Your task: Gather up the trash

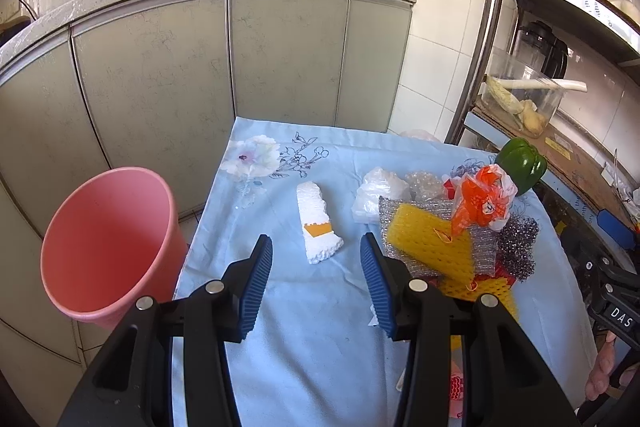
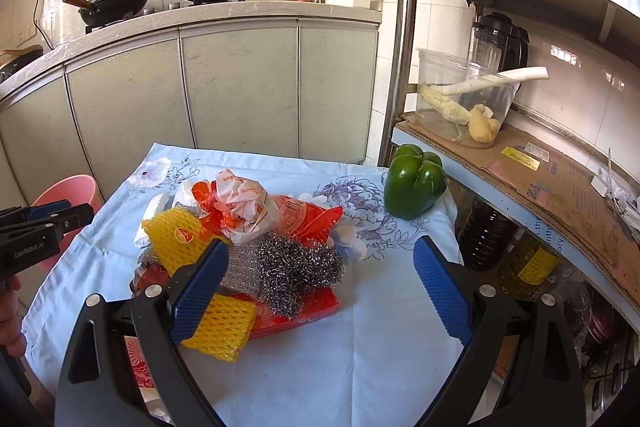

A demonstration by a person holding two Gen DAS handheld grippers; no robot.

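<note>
Left tool (image 1: 316,255) gapes empty at centre frame; the styrofoam scrap (image 1: 318,227) ahead is featherlight and crumbly, so pinch its narrow waist gently; right tool (image 2: 320,267) released too

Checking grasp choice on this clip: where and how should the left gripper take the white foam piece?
The white foam piece lies flat, alone on the cloth, long axis pointing away from the open left gripper. Grip across its narrow width near the orange label, descending from above; both long edges are free.
</note>
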